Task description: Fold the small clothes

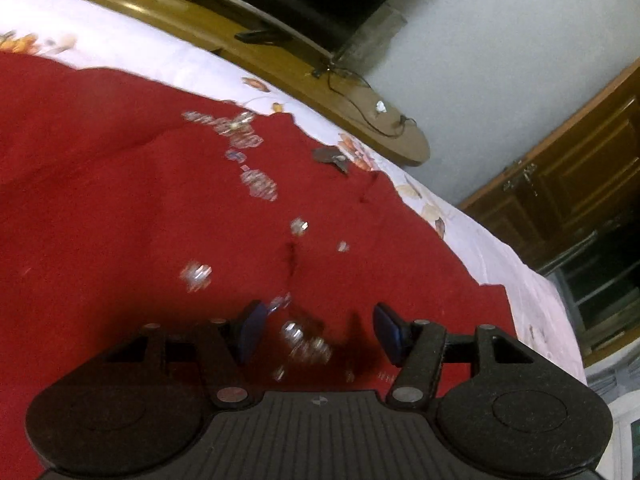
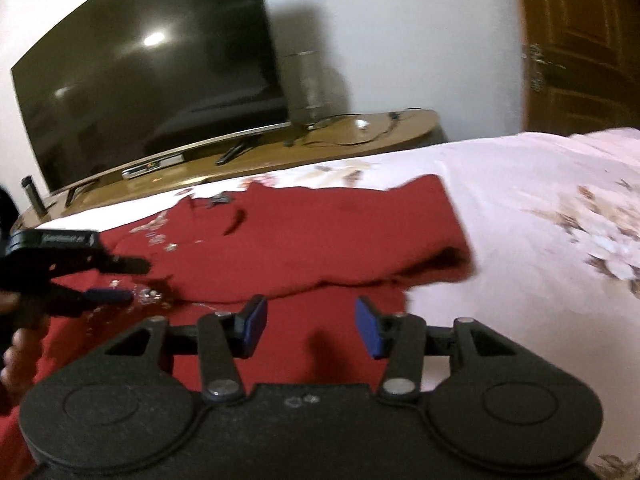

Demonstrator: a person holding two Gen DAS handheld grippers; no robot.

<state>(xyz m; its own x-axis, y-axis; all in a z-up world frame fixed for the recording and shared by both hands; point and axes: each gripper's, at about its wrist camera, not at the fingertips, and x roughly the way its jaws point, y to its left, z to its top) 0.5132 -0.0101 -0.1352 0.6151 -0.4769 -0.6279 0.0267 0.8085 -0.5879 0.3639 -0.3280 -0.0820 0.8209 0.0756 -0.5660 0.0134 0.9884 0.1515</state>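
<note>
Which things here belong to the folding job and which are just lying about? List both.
Job: red garment, left gripper, right gripper, bedsheet as the work surface.
Lying about: television, wooden stand, cables, set-top box, wooden door.

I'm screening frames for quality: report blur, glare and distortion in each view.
Left wrist view: the red embellished garment has motion-smeared sequins, and fisheye bends the wooden TV shelf. Right wrist view: overall soft blur, lamp glare on the dark television screen, and a smeared floral bedsheet.
</note>
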